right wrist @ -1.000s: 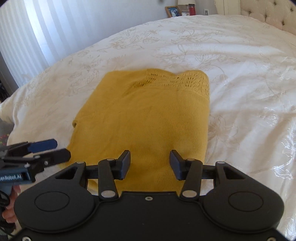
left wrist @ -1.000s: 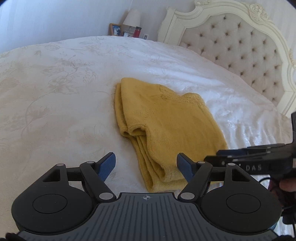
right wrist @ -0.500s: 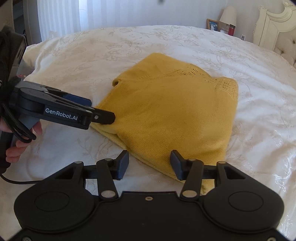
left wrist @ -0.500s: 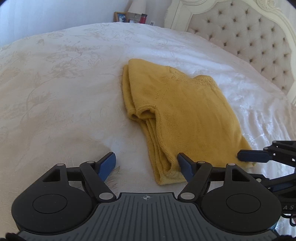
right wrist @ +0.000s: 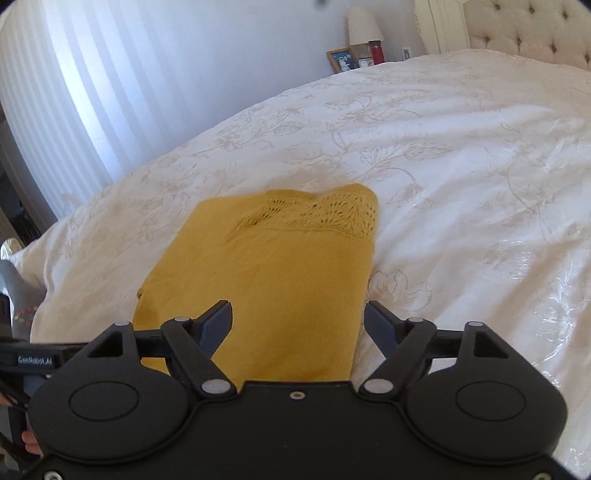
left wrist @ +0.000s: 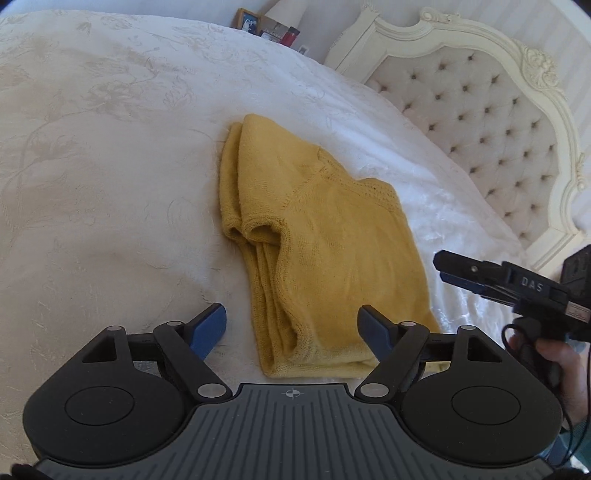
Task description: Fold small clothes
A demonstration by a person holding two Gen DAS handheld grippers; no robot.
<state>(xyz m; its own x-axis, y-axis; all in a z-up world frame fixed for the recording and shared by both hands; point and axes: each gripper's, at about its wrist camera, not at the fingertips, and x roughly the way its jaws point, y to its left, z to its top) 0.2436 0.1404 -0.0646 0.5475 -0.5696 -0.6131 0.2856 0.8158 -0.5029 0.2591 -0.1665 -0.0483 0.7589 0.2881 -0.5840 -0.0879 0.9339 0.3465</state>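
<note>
A mustard-yellow knitted top lies folded lengthwise on the white bedspread, sleeve opening at its left edge, lace yoke at the far end. It also shows in the right wrist view. My left gripper is open and empty, hovering over the top's near hem. My right gripper is open and empty above the near end of the top. The right gripper shows at the right of the left wrist view, beside the top and clear of it.
A cream tufted headboard stands at the right. A bedside stand behind the bed holds a photo frame, a lamp and a red can. White curtains hang at the left.
Both grippers have shifted around the near end of the top and lifted slightly. The right gripper's jaws have opened wider. The top has not moved.
</note>
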